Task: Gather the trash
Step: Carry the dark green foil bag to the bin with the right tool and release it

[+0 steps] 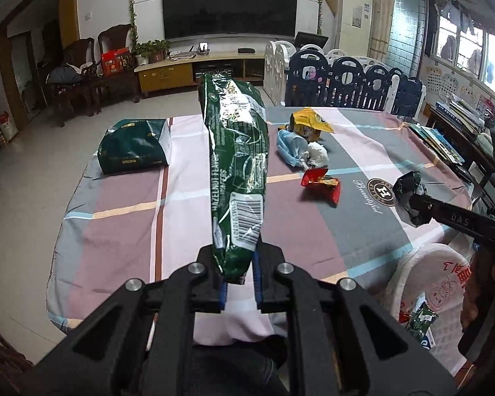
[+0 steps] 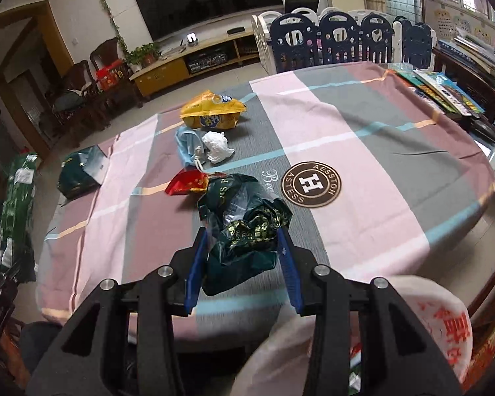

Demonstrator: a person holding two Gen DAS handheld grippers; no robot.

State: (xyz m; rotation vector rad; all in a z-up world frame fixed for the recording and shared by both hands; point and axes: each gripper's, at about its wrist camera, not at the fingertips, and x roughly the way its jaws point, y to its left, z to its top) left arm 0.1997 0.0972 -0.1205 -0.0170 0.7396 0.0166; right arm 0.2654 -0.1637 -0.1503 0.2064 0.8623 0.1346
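Observation:
My left gripper (image 1: 239, 257) is shut on the lower end of a long green wafer wrapper (image 1: 237, 151), held upright above the near edge of the table. It also shows at the far left of the right wrist view as the wafer wrapper (image 2: 18, 198). My right gripper (image 2: 244, 241) is shut on a crumpled dark green wrapper (image 2: 244, 217), lifted just over the cloth. From the left wrist view the right gripper (image 1: 419, 204) reaches in from the right with the crumpled wrapper (image 1: 407, 188). On the cloth lie a red wrapper (image 2: 186, 183), a blue mask (image 2: 188, 148), a white tissue (image 2: 217, 147) and a yellow bag (image 2: 211, 115).
A checked cloth (image 1: 115, 231) covers the table. A dark green bag (image 1: 133, 147) lies at its far left corner. A white plastic bag (image 2: 429, 330) with some wrappers inside hangs open below the near right edge. Books (image 2: 445, 92) line the right side; a playpen fence (image 2: 340, 39) stands behind.

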